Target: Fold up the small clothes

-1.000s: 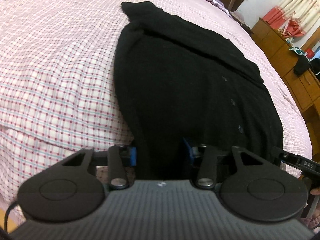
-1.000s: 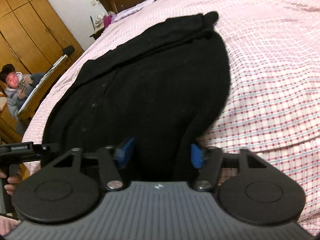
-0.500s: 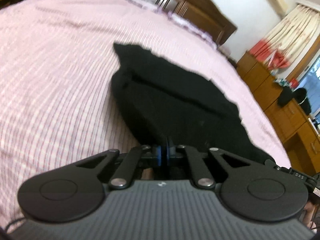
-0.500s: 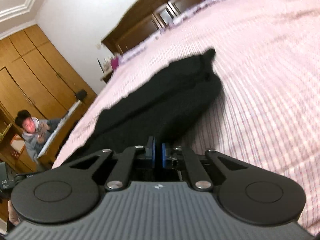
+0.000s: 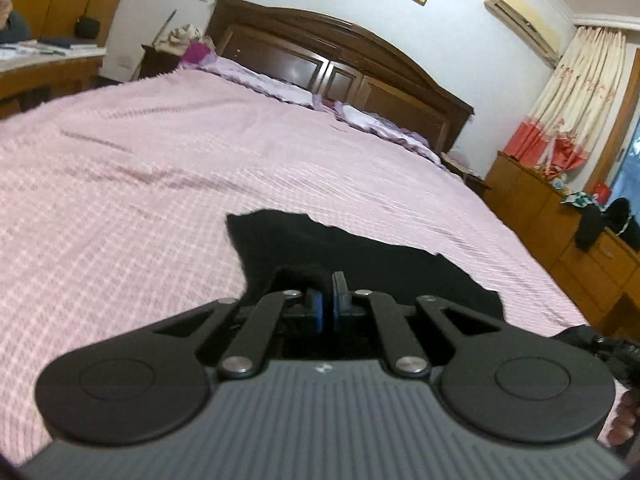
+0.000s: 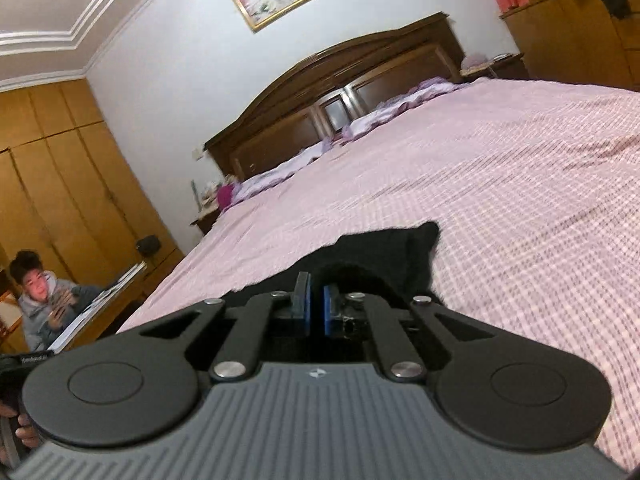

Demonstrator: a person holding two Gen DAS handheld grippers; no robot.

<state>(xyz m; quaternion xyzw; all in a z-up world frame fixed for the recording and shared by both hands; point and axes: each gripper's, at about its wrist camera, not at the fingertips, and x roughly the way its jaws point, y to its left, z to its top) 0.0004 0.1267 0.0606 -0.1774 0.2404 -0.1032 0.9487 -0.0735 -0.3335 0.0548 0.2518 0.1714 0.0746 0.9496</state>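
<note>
A black knit garment (image 5: 360,256) lies on the pink checked bedspread (image 5: 120,208), its far end reaching up the bed. My left gripper (image 5: 329,300) is shut on the garment's near hem, and a roll of black cloth bulges over the left pad. In the right wrist view the same garment (image 6: 384,248) shows its far corner to the right of centre. My right gripper (image 6: 317,304) is shut on the other near corner, with cloth humped over the right pad. Both tools sit low and tilted up, so most of the garment is hidden behind them.
A dark wooden headboard (image 5: 344,60) with lilac pillows (image 5: 376,124) closes the far end of the bed. Wooden drawers (image 5: 560,224) stand along the right side. A seated person (image 6: 44,300) at a desk and tall wardrobes (image 6: 60,184) are on the left.
Both grippers went from open around the near hem to shut on it. Both then rose and tipped upward, so the room came into view and the garment looks shorter.
</note>
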